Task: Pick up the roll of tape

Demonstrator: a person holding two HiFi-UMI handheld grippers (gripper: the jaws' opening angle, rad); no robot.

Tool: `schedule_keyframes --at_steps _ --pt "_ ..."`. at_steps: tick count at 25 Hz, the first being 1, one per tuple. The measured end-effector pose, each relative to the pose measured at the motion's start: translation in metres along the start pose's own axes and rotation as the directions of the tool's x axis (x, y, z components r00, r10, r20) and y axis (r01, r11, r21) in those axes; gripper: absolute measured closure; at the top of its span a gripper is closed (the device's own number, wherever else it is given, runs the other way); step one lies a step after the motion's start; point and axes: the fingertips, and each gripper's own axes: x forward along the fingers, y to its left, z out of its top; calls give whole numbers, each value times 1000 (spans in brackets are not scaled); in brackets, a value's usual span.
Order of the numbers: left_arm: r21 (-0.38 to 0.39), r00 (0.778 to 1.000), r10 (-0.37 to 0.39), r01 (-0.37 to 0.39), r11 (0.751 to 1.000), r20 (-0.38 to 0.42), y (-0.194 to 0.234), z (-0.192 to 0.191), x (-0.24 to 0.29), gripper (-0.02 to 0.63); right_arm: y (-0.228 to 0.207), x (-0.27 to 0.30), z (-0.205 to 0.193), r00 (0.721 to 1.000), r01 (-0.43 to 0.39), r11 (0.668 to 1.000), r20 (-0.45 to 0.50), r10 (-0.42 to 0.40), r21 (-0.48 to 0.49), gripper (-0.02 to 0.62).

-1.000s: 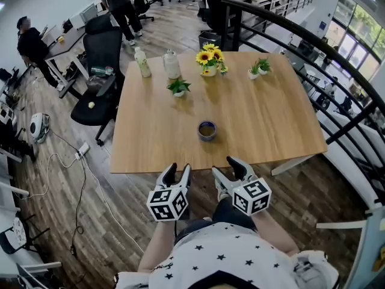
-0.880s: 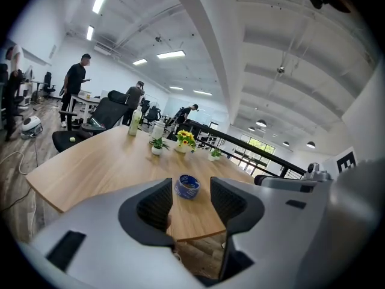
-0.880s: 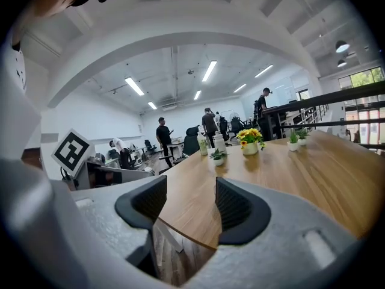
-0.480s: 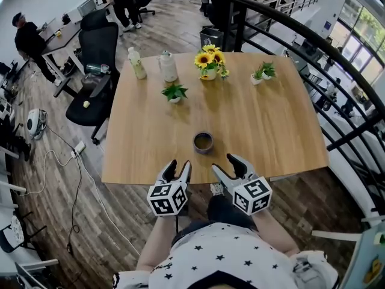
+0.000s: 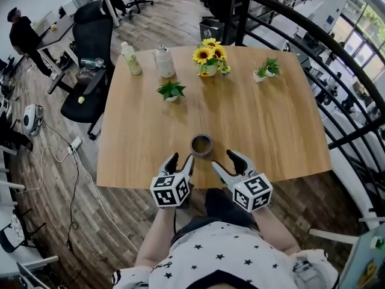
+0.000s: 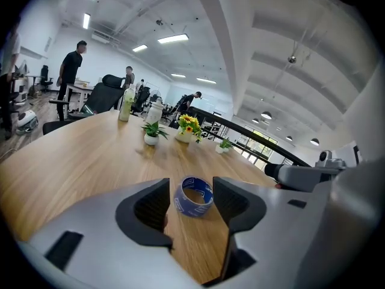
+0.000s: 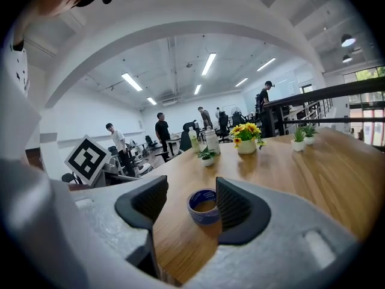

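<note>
Near the lower edge of the table (image 5: 271,119), at the centre of the head view, the roll of tape (image 5: 201,144) is lying flat with its hole facing up. It is sitting just ahead of both grippers, between the 2 and apart from each. The left gripper (image 5: 181,159) is opening its jaws, already wide, with nothing between the pads. The right gripper (image 5: 224,161) is holding its jaws wide too, also empty. The left fingertips are looking slightly nearer, so that hand is probably the one leading. Only the head view is showing the bare wood separating tips and roll. The left gripper view is framing the roll dead centre beyond its jaws, while the right gripper view is placing it right of centre, close to 1 jaw.
</note>
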Motion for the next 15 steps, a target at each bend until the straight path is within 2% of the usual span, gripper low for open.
schedule_keyframes --at_steps 15 --pt "28 993 30 -27 999 -117 11 -19 73 400 -30 23 -11 999 -12 999 -43 13 36 359"
